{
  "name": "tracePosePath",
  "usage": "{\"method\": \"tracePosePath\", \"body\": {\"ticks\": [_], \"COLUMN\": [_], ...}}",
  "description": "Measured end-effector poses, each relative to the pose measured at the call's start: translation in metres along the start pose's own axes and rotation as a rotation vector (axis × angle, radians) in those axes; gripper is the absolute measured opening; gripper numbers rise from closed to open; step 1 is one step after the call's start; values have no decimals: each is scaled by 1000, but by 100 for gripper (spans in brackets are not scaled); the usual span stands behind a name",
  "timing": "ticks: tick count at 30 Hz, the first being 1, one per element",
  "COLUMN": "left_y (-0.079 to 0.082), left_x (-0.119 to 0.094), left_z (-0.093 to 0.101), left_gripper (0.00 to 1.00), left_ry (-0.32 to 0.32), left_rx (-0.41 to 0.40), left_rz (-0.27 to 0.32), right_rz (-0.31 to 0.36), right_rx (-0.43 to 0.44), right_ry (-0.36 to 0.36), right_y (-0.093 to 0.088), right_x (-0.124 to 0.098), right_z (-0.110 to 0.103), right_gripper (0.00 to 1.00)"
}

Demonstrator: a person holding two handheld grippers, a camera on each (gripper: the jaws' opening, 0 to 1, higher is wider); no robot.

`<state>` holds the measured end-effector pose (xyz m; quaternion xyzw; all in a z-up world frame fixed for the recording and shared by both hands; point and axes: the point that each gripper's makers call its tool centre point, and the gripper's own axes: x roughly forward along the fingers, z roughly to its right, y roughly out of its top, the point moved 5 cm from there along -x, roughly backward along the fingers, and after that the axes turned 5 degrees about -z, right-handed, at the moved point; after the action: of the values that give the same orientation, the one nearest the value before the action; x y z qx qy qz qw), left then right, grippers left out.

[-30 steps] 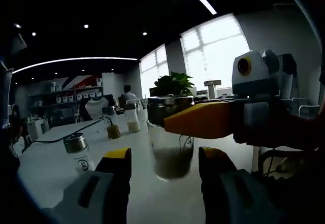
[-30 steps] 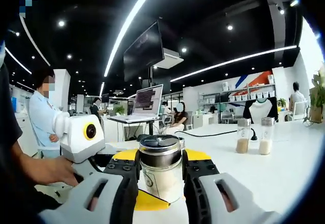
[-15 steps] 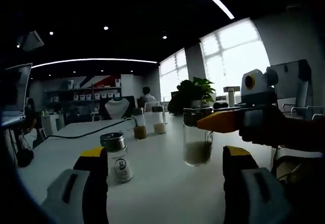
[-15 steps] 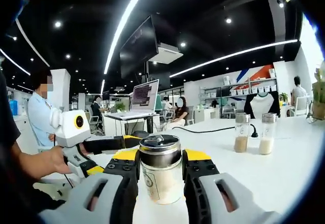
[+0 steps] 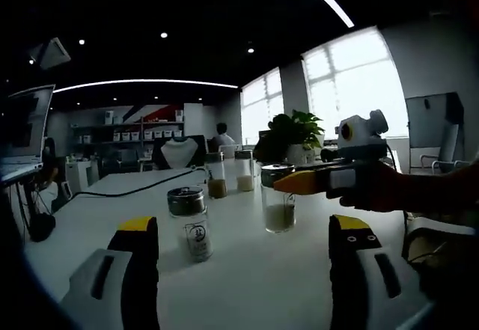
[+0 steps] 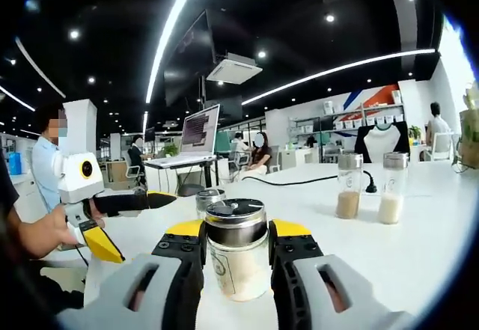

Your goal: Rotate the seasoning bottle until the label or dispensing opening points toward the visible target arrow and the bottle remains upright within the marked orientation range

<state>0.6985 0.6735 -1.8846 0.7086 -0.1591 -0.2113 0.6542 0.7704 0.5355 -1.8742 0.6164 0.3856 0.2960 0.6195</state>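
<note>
1. Seasoning bottle (image 6: 236, 251): upright on the white table (image 6: 419, 248), metal cap on, pale contents; the landmark for this list.
2. Right gripper (image 6: 236, 264): jaws clamped on both sides of the seasoning bottle.
3. Left gripper (image 5: 243, 270): jaws spread wide, holding nothing, well back from the seasoning bottle.
4. Second capped bottle (image 5: 192, 223): stands near the seasoning bottle.
5. Two small jars (image 6: 367, 184): far beyond it.
6. Advice: no arrow is discernible; twist about the vertical axis, base flat, without tipping.

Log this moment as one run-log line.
right gripper: shut on bottle, upright | left gripper: open, holding nothing | second bottle: standing on table
</note>
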Motion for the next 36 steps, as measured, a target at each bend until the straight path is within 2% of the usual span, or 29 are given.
{"method": "tracePosePath", "body": {"ticks": [4,8,13,18,24,36], "left_y": [1,6,9,7,11,11], "left_x": [0,-2,-2,-3,-6,-4], "left_z": [0,1,2,-1,-4,-1], "left_gripper": [100,100,100,100,100,100], "left_ry": [3,25,11,22,33,18], "left_rx": [1,46,29,27,32,30], "left_rz": [3,10,28,21,39,42], "right_rz": [-16,-41,-57,-57,-59,-55], "right_rx": [-11,4,5,15,20,19], "right_ry": [-14,-24,-29,-25,-8,11], "right_y": [-2,-7,-10,-11,-11,-11], "right_x": [10,20,28,30,32,37], "right_z": [5,12,14,18,20,18], "right_gripper": [30,30,30,30,31,31]}}
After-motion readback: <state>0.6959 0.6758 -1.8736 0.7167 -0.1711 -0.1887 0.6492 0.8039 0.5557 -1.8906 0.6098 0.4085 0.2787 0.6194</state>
